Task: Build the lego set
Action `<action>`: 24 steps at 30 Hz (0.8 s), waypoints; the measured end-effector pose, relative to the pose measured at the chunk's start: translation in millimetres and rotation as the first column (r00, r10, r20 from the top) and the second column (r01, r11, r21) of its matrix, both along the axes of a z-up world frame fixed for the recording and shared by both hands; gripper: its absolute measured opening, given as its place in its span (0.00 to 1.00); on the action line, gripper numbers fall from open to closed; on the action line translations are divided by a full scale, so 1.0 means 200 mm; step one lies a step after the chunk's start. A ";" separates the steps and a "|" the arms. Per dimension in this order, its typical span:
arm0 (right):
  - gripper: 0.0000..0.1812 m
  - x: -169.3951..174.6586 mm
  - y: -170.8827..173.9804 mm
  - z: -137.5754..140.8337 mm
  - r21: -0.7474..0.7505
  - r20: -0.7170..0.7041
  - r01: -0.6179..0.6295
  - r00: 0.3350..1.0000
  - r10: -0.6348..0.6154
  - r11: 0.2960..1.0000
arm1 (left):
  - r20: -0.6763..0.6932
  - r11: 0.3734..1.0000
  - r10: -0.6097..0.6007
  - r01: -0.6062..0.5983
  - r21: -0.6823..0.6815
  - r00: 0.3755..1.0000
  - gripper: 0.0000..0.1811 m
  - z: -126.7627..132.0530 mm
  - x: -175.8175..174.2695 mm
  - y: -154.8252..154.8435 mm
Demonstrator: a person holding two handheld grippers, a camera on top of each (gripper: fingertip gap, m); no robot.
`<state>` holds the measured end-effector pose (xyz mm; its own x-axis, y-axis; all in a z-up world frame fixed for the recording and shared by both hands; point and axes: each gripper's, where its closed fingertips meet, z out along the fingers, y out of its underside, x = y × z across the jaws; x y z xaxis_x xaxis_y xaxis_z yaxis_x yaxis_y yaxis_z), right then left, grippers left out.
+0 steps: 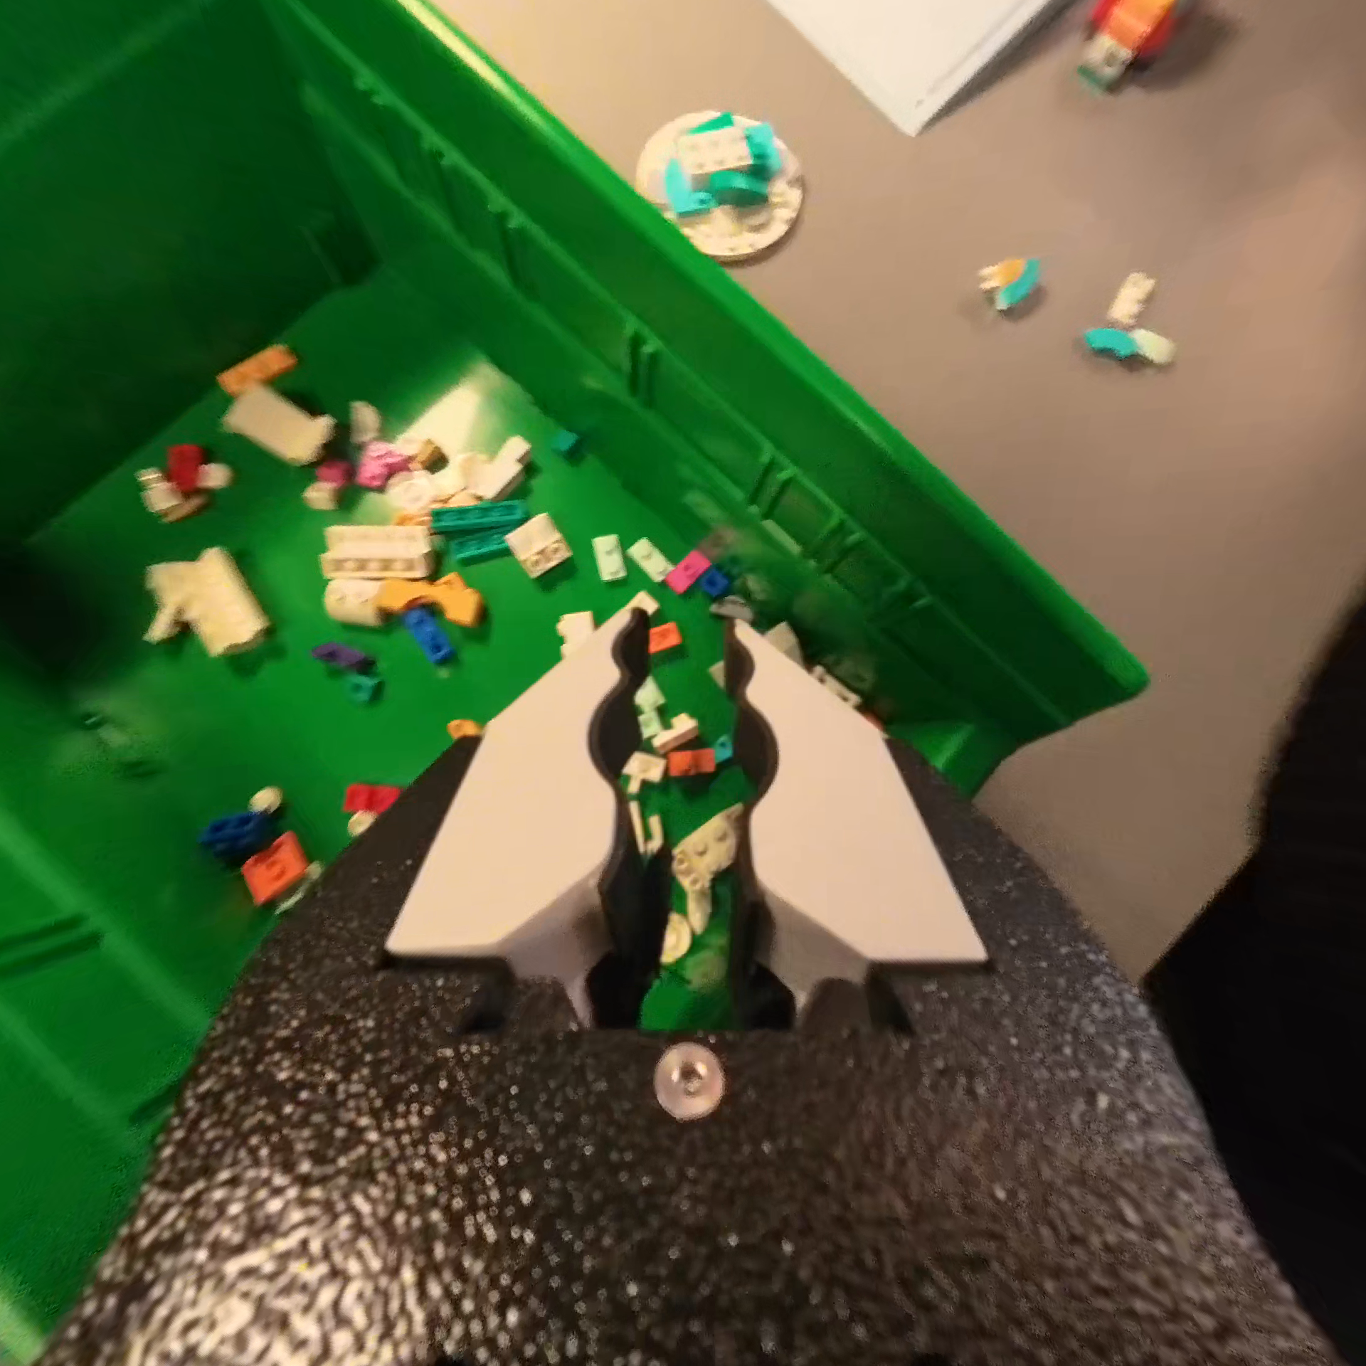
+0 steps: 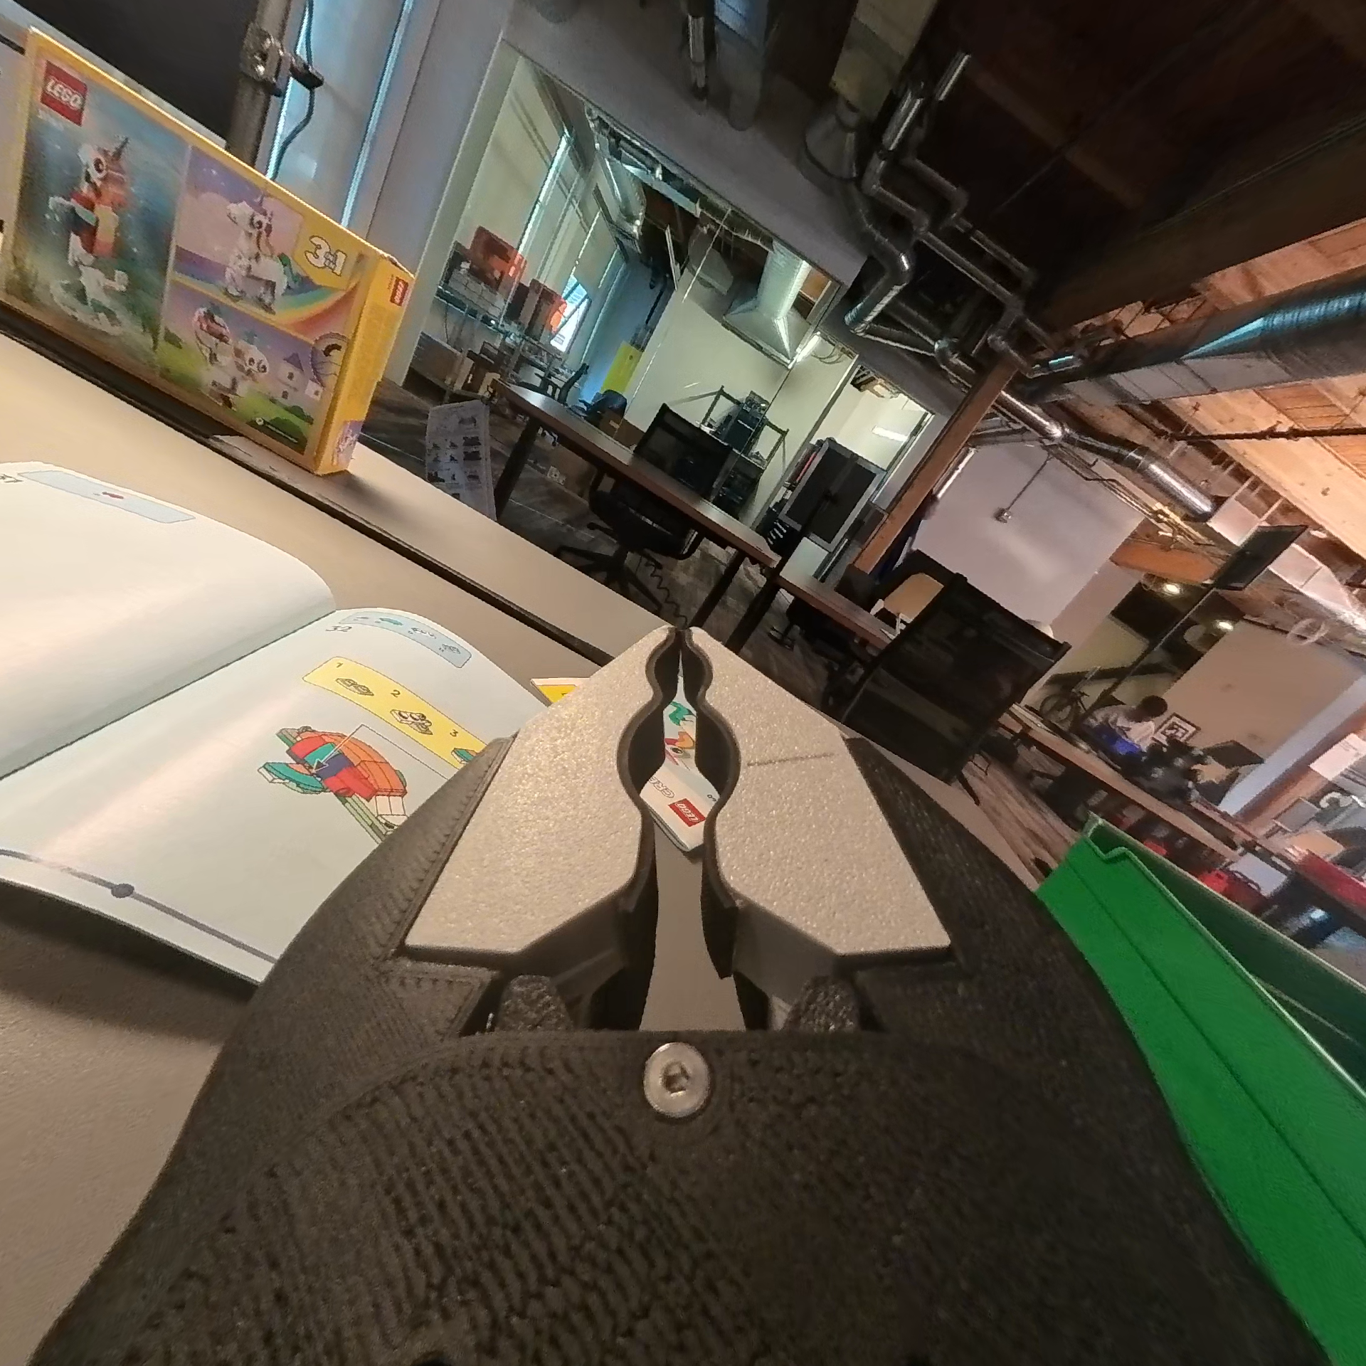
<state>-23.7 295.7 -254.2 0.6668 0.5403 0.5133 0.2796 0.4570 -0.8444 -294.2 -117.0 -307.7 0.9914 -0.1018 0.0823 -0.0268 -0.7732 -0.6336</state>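
My left gripper [image 1: 689, 619] hangs over the green bin [image 1: 517, 244], its jaws a little apart and empty. Many loose bricks [image 1: 399, 547] in white, teal, orange, red, blue and pink lie on the bin floor below it; an orange plate [image 1: 664, 636] shows just past the tips. On the grey table beyond the bin stands a round white plate with teal and white bricks built on it [image 1: 721, 181]. My right gripper [image 2: 681, 633] rests low over the table, jaws closed tip to tip with nothing between them. The open instruction booklet [image 2: 185, 665] lies to its left.
Small teal and white sub-assemblies [image 1: 1013, 282] [image 1: 1127, 341] lie on the table, and an orange model [image 1: 1127, 33] at the far edge. The yellow set box [image 2: 199, 288] stands at the table's back left. The bin's rim [image 2: 1197, 998] is at right. A second leaflet [image 2: 680, 809] lies behind the right fingers. The orange model [image 1: 1127, 33] lies some 20 cm from my right tips, 30 cm from my left tips.
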 end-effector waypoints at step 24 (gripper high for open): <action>0.00 -0.01 0.00 -0.02 0.009 0.033 0.007 0.999 -0.007 1.000 | -0.040 0.953 -0.189 0.173 -0.251 0.981 0.05 -0.20 -0.03 -0.05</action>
<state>-26.6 296.1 -257.4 0.6532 0.5309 0.5399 0.3105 0.4626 -0.8304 -299.7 -127.4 -347.0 0.9622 -0.2642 0.0656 -0.2139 -0.8828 -0.4181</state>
